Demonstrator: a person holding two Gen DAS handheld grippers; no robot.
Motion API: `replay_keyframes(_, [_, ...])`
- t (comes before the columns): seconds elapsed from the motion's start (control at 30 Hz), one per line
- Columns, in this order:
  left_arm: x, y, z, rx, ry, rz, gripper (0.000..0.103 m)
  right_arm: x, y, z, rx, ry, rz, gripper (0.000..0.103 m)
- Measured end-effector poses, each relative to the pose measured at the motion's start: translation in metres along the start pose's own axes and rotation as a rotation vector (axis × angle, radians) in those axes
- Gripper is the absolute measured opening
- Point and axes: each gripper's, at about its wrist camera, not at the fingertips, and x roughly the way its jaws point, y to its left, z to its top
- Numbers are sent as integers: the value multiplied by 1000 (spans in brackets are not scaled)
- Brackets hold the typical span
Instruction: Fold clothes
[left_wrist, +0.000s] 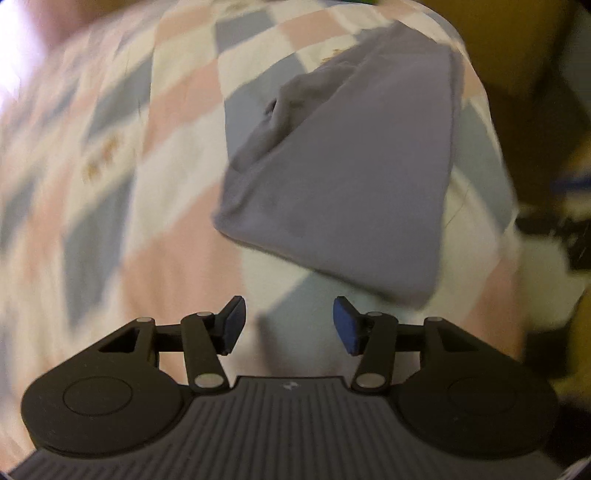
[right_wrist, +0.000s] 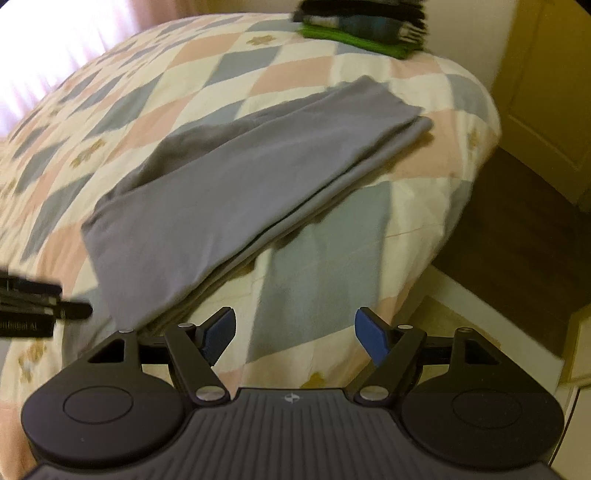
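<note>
Left wrist view, blurred. A grey-lilac garment (left_wrist: 343, 173) lies on the bed, on a quilt (left_wrist: 110, 155) of pink, grey-blue and cream diamonds. The cloth is folded into a rough rectangle, its surface mostly smooth. Along its upper left side the fabric is bunched into soft ridges with a small dark opening among them. Its nearest corner sits just above the right pad of the left tongs (left_wrist: 289, 325). The tongs hang over the quilt, blue pads apart, nothing between them; the cloth is not touched. Yellowish wall or furniture shows past the bed's right edge, too blurred to tell.

Right wrist view, sharper. The same garment (right_wrist: 236, 177) runs as a long folded band from the lower left up to the right across the quilt (right_wrist: 325, 258). Several layers show stacked along its lower edge; a darker fold lies along the upper left. The far end is squared off and sits near the bed's right side. The right tongs (right_wrist: 294, 336) stand wide apart over the quilt, empty, just below the garment's near edge. The tip of the left tongs (right_wrist: 74, 312) enters from the left edge, beside the garment's near corner. A stack of folded clothes (right_wrist: 362, 26), green at the bottom, rests at the far end of the bed. Brown floor (right_wrist: 517, 236) lies to the right.
</note>
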Motion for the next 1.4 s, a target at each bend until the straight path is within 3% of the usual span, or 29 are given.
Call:
replay_keyframes(0.1, [4, -12, -16, 316, -96, 118, 48, -1, 26, -10, -155, -42, 0, 74])
replay_keyframes(0.2, [14, -24, -34, 641, -197, 174, 52, 0, 64, -29, -387, -117, -6, 74])
replay_keyframes(0.3, [28, -32, -54, 963, -292, 230, 65, 8, 103, -57, -678, -208, -35, 75])
replay_keyframes(0.43, [50, -23, -62, 1176, -356, 266, 65, 26, 139, -87, -969, -284, -73, 75])
replay_keyframes(0.7, [90, -13, -59, 1425, -483, 332, 64, 61, 170, -94, -1067, -351, -166, 75])
replay_keyframes(0.73, [94, -13, -57, 1434, -490, 335, 63, 66, 171, -93, -1071, -358, -185, 75])
replay_keyframes(0.8, [99, -14, -51, 1426, -485, 329, 46, 76, 171, -90, -1080, -371, -224, 72])
replay_keyframes(0.83, [100, -15, -46, 1412, -474, 320, 31, 79, 170, -88, -1079, -370, -231, 61])
replay_keyframes(0.87, [98, -17, -40, 1395, -463, 309, 28, 83, 168, -84, -1071, -361, -229, 48])
replay_keyframes(0.93, [88, -21, -28, 1353, -458, 275, 23, 86, 161, -72, -1038, -315, -184, 31])
replay_keyframes(1.07, [57, -20, 15, 1173, -427, 181, 22, 62, 122, -30, -842, -245, 48, 20])
replay_keyframes(1.2, [34, -21, 79, 957, -425, 118, 24, 45, 51, 32, -500, -149, 370, 19])
replay_keyframes(1.3, [24, -26, 131, 758, -439, 108, 31, 49, -8, 75, -304, -102, 496, 18])
replay_keyframes(1.4, [15, -26, 182, 486, -473, 100, 31, 60, -64, 118, -209, -79, 526, 17])
